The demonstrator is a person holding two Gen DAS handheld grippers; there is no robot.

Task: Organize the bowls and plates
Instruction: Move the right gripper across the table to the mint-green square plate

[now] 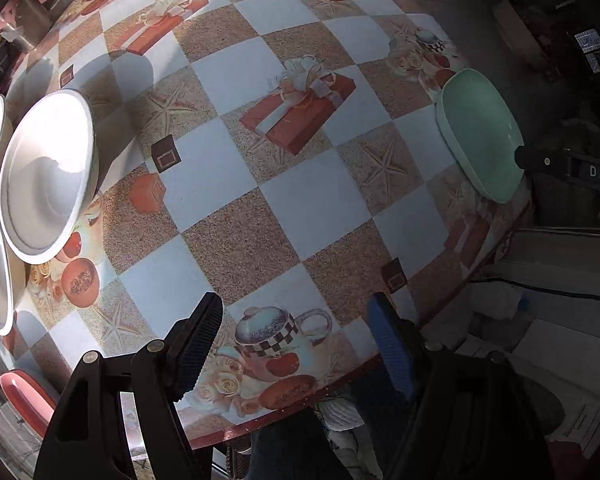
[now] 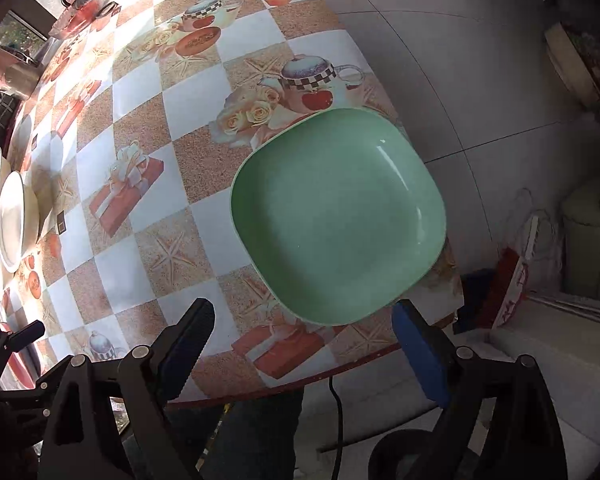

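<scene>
A green square plate (image 2: 336, 216) lies flat near the table's right edge, just ahead of my right gripper (image 2: 304, 340), which is open and empty. The plate also shows in the left wrist view (image 1: 480, 132) at the far right. Three white bowls (image 1: 46, 176) stand close together at the table's left side; they also show in the right wrist view (image 2: 10, 220). My left gripper (image 1: 296, 344) is open and empty above the table's near edge. A red plate (image 1: 26, 398) shows partly at the lower left.
The table (image 1: 292, 208) has a checkered patterned cloth with a red rim. A metal pot (image 1: 26, 24) stands at the far left corner. A glass dish (image 2: 80, 12) sits at the far end. Tiled floor and bags (image 2: 520, 264) lie to the right.
</scene>
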